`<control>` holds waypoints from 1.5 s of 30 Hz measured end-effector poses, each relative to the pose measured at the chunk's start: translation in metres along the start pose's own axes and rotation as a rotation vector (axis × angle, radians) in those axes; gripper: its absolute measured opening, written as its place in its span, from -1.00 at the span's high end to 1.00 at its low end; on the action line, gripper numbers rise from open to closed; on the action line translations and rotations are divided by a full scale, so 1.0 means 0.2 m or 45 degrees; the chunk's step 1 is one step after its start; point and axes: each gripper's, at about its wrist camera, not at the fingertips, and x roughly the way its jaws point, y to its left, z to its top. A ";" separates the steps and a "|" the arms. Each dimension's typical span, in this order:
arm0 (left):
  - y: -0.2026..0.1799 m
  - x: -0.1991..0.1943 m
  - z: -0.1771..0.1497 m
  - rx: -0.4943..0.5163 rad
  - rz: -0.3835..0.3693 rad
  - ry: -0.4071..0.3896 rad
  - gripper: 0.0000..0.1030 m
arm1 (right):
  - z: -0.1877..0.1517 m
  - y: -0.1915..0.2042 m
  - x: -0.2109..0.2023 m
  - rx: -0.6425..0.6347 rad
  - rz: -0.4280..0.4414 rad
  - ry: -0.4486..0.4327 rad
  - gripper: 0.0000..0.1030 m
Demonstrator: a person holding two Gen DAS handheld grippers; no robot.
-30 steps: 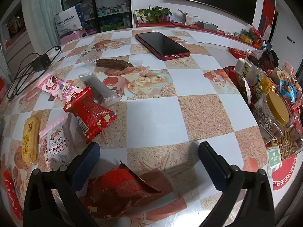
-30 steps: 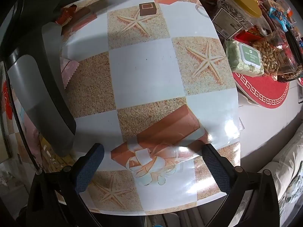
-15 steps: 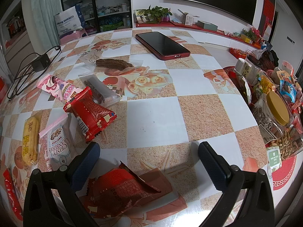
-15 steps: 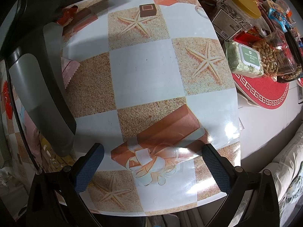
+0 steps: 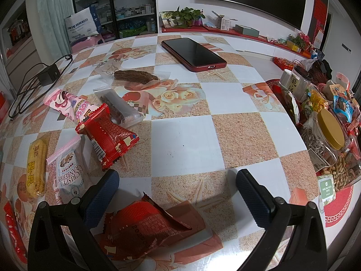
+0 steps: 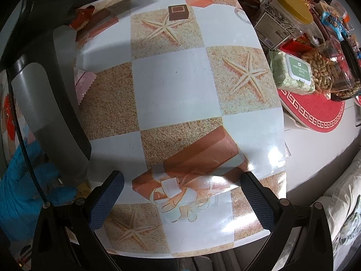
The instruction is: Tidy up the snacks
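1. The left gripper [image 5: 176, 181] hangs wide open over the table [image 5: 185, 140], holding nothing; a torn red wrapper [image 5: 144, 228] lies just under its fingers.
2. The right gripper [image 6: 180, 194] is equally wide open and empty above a printed gift box on the tablecloth.
3. Left of the left gripper lie a white packet [image 5: 67, 171] reading "CRISPY CRANBERRY" and a yellow bar [image 5: 37, 164].
4. Beyond them: a red snack pack [image 5: 108, 135], a pink packet [image 5: 67, 106].
5. Farther back lies a phone [image 5: 194, 54].
6. To the right, a green-lidded pack [image 6: 293, 72] reads "HAND AND MOUTH WIPES", beside a yellow-lidded jar [image 6: 282, 20].
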 end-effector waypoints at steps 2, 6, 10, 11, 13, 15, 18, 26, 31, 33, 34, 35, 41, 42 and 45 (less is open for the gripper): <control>0.00 0.00 0.00 0.000 0.000 0.000 -1.00 | 0.00 0.00 0.00 -0.001 -0.009 -0.002 -1.00; 0.00 0.00 0.00 0.000 0.000 0.000 -1.00 | 0.01 0.01 0.00 -0.003 -0.017 0.008 -1.00; 0.00 0.00 0.00 0.000 0.000 0.000 -1.00 | 0.02 0.00 -0.01 -0.001 -0.041 0.005 -1.00; 0.00 0.00 0.00 0.000 0.000 0.000 -1.00 | 0.02 0.00 -0.01 0.000 -0.042 0.003 -1.00; 0.00 0.00 0.00 0.000 0.000 0.000 -1.00 | 0.01 0.00 -0.01 0.000 -0.023 0.013 -1.00; 0.00 0.00 0.00 0.000 0.000 0.000 -1.00 | 0.01 0.00 -0.01 0.001 -0.019 0.012 -1.00; 0.00 0.00 0.00 0.000 0.000 0.000 -1.00 | 0.00 0.00 -0.01 -0.001 -0.014 0.014 -1.00; 0.00 0.00 0.00 0.000 0.000 0.000 -1.00 | 0.01 0.00 -0.01 0.000 -0.007 0.030 -1.00; 0.00 0.00 0.00 0.000 0.000 0.000 -1.00 | 0.03 0.00 0.00 0.002 -0.018 0.057 -1.00; 0.00 0.00 0.00 0.000 0.000 0.000 -1.00 | 0.04 -0.01 0.00 0.003 -0.021 0.067 -1.00; 0.00 0.00 0.00 0.000 0.000 0.000 -1.00 | 0.05 -0.01 0.01 0.005 -0.027 0.060 -1.00; 0.00 0.00 0.00 0.000 0.000 0.000 -1.00 | 0.05 -0.01 0.01 0.005 -0.028 0.064 -1.00; 0.00 0.00 0.00 -0.003 0.002 0.000 -1.00 | 0.07 -0.02 0.01 0.008 -0.036 0.066 -1.00; 0.00 0.00 0.00 -0.006 0.007 0.001 -1.00 | 0.07 -0.02 0.02 0.008 -0.036 0.074 -1.00; -0.01 0.01 0.03 0.005 -0.008 0.100 -1.00 | 0.09 -0.03 0.03 0.009 -0.034 0.107 -1.00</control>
